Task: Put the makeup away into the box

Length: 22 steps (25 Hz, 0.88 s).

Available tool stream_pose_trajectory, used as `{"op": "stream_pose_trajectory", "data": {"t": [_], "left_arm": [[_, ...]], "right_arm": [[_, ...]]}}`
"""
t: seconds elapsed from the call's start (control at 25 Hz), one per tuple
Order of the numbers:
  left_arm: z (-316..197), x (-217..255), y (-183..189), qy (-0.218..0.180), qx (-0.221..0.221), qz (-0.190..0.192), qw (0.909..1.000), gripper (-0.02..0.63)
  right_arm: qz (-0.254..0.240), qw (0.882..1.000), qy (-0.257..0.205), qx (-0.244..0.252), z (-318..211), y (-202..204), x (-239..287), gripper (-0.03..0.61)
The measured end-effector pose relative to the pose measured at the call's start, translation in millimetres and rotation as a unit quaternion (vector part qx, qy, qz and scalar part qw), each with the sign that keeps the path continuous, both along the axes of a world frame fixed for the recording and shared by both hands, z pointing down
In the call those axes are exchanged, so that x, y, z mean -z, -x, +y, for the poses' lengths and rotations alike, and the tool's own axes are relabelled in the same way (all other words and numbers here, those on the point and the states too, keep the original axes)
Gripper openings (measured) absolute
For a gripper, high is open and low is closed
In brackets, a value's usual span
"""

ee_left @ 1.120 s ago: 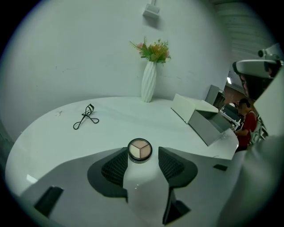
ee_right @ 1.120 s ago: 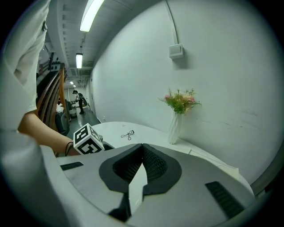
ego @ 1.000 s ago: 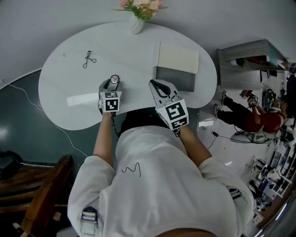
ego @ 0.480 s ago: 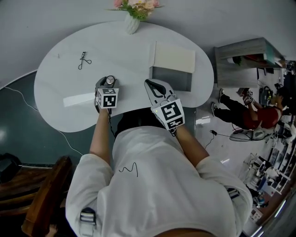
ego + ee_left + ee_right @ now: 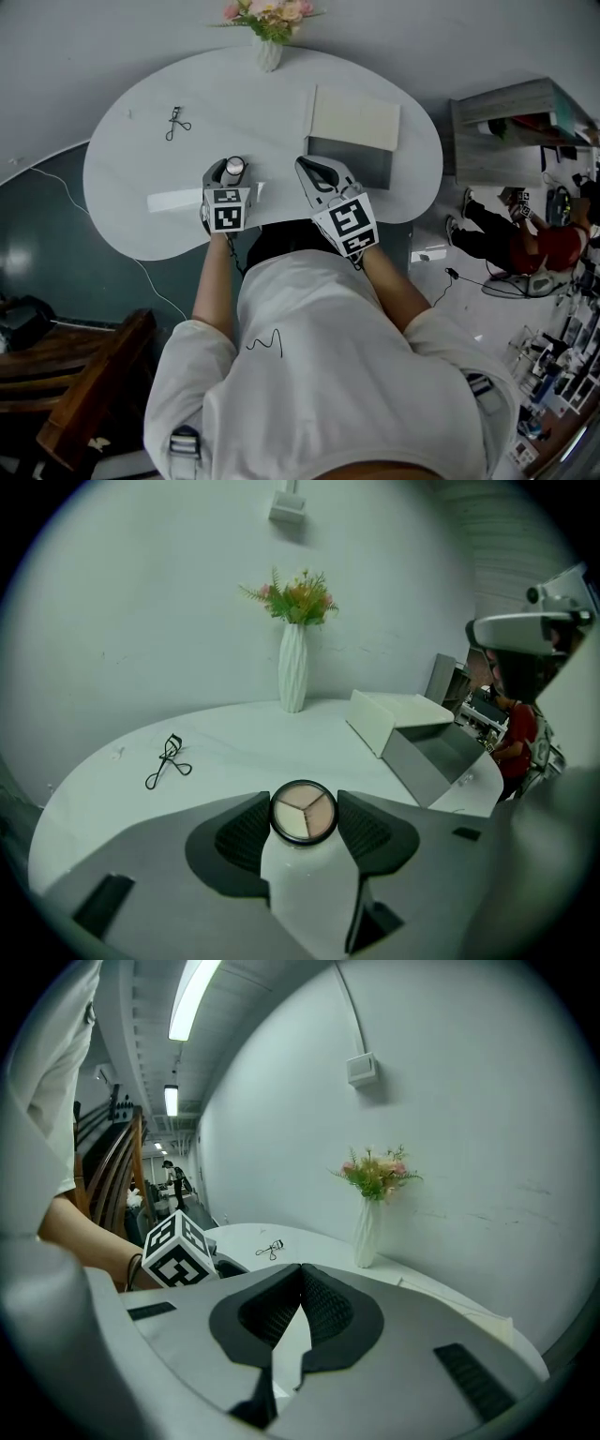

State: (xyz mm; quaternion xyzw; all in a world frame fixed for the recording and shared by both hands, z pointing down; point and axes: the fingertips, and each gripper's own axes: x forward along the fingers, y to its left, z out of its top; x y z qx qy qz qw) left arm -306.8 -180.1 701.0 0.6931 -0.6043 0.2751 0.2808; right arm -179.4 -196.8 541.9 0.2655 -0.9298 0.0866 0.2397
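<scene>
My left gripper [image 5: 303, 819] is shut on a round makeup compact [image 5: 303, 812] with three powder shades; in the head view the compact [image 5: 233, 168] sits at the tip of the left gripper [image 5: 230, 174] above the table's near edge. My right gripper [image 5: 318, 172] is shut and holds nothing, its pads meeting at the tip [image 5: 301, 1277]. The open grey box [image 5: 356, 159] with its white lid [image 5: 355, 118] raised stands just right of the right gripper. A black eyelash curler [image 5: 175, 123] lies at the table's far left.
A white vase of flowers [image 5: 267, 37] stands at the far edge of the white oval table [image 5: 141, 169]. A wooden chair [image 5: 84, 394] is at the lower left. Grey shelves [image 5: 511, 131] and a seated person in red [image 5: 534, 248] are to the right.
Both grippers have held their places over the near table edge; only the head view has shifted slightly. The compact stays in the left gripper.
</scene>
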Motion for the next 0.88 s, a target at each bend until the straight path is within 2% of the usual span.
{"op": "stream_pose_trajectory", "data": {"t": [0.28,0.64,0.88], "left_arm": [[-12.0,50.6,-44.4,-0.036,-0.004,0.013,0.9993,0.236],[-36.3,87.7,-105.0,-0.064,-0.047,0.009,0.9968,0.236],[-46.5,98.5,-148.0,-0.068,-0.081,0.011,0.9944,0.236]], "right_arm": [[-0.022,1.0,0.005,0.002,-9.2,-26.1,9.8,-0.002],[-0.04,0.999,0.0,-0.013,-30.4,-64.3,15.3,-0.002],[-0.045,0.999,0.002,-0.03,-39.3,-95.8,14.6,-0.002]]}}
